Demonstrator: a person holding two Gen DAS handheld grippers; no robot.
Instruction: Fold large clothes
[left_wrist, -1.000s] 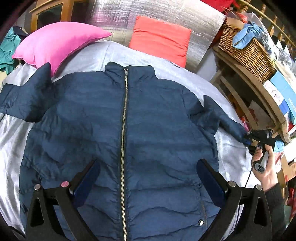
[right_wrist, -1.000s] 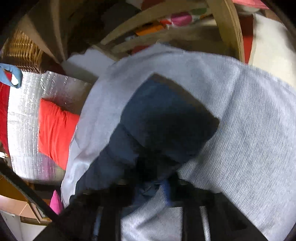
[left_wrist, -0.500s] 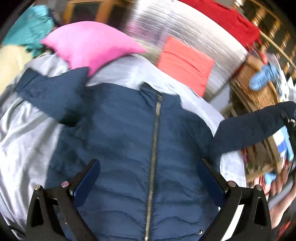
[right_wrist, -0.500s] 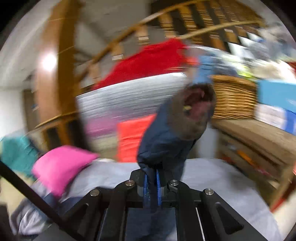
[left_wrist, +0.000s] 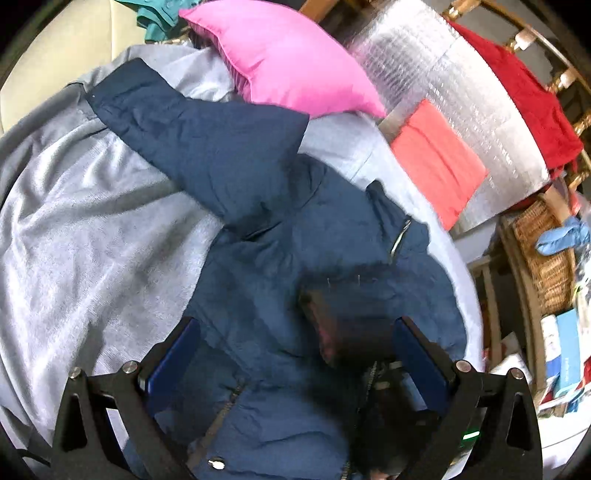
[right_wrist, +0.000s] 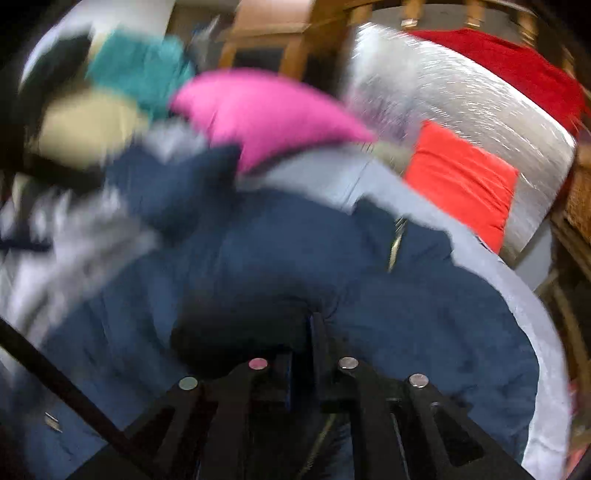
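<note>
A navy puffer jacket (left_wrist: 258, 258) lies front up on a grey sheet (left_wrist: 74, 240), its zip (left_wrist: 400, 236) closed. Its left sleeve (left_wrist: 177, 122) stretches out toward the pink pillow. Its right sleeve is folded over the chest, its dark cuff (left_wrist: 343, 325) showing between my left fingers. My left gripper (left_wrist: 295, 350) is open above the jacket and holds nothing. My right gripper (right_wrist: 306, 350) is shut on the right sleeve's cuff (right_wrist: 236, 325) over the jacket's chest (right_wrist: 406, 314); that view is blurred.
A pink pillow (left_wrist: 280, 62) and an orange cushion (left_wrist: 439, 155) lie at the head of the bed against a silver foil panel (left_wrist: 461, 85). A wicker basket (left_wrist: 546, 251) and wooden shelves stand at the right. Teal cloth (left_wrist: 159, 18) lies at the far left.
My right gripper has carried the right sleeve up off the sheet and across onto the jacket's chest. My left gripper has swung left, still open.
</note>
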